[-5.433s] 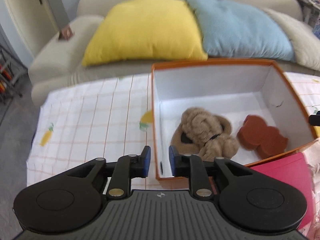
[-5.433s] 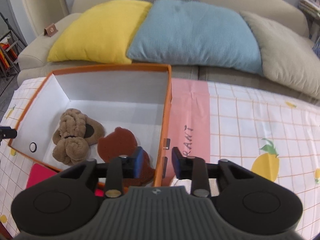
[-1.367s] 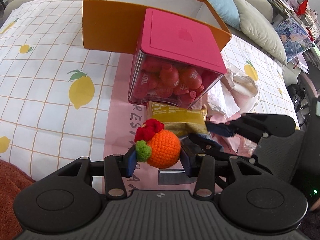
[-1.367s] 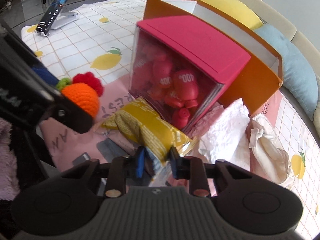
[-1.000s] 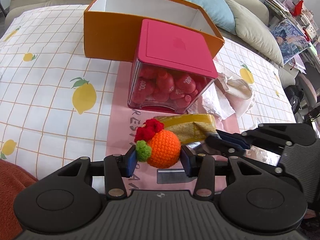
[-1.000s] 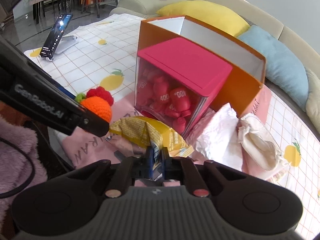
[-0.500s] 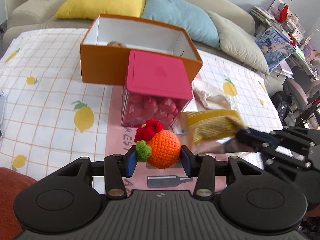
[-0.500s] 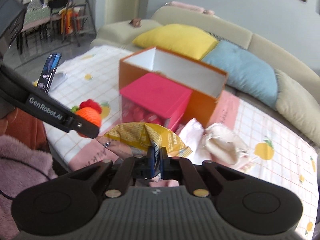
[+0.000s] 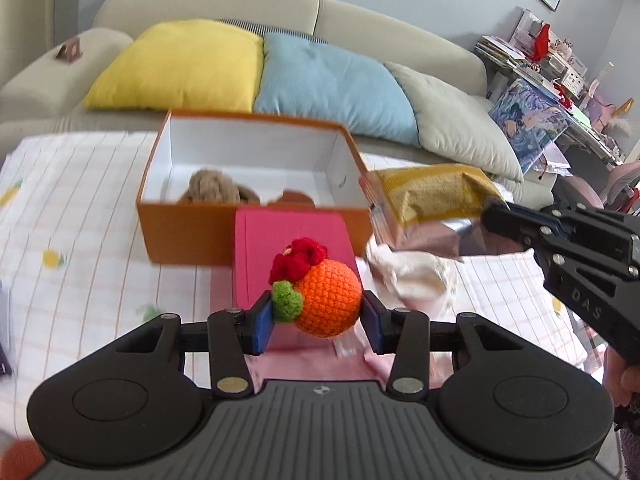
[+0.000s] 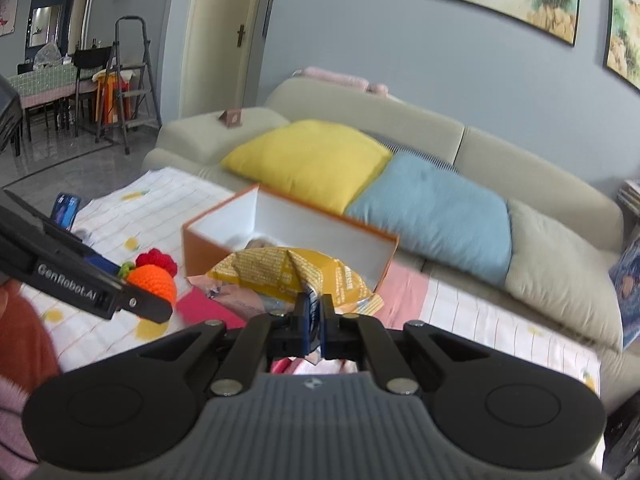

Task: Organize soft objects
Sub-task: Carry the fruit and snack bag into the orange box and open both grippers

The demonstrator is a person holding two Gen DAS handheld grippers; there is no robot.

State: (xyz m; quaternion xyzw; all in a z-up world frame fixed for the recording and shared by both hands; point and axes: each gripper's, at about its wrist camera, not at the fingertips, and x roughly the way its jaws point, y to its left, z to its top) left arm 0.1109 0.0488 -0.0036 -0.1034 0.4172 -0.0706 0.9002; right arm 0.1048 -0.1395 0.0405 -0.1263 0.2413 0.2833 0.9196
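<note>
My left gripper (image 9: 316, 322) is shut on an orange crocheted ball (image 9: 326, 302) with a red flower and green leaf, held in the air above the pink-lidded container (image 9: 292, 240). My right gripper (image 10: 314, 318) is shut on a yellow snack packet (image 10: 292, 274), also lifted; the packet (image 9: 432, 196) hangs beside the right end of the orange box (image 9: 248, 224). The open box holds a tan plush dog (image 9: 212, 188) and a brown plush (image 9: 294, 199). The ball also shows in the right wrist view (image 10: 154, 280).
A cream cloth bag (image 9: 408, 272) lies right of the container on the lemon-print tablecloth (image 9: 80, 240). Behind the table stands a sofa with yellow (image 9: 180, 66), blue (image 9: 332, 84) and grey (image 9: 456, 120) cushions. A phone on a stand (image 10: 64, 206) is at the table's left.
Both grippers have risen and tilted toward the orange box, carrying the ball and the packet. The packet has left the table and now hangs near the box's right end.
</note>
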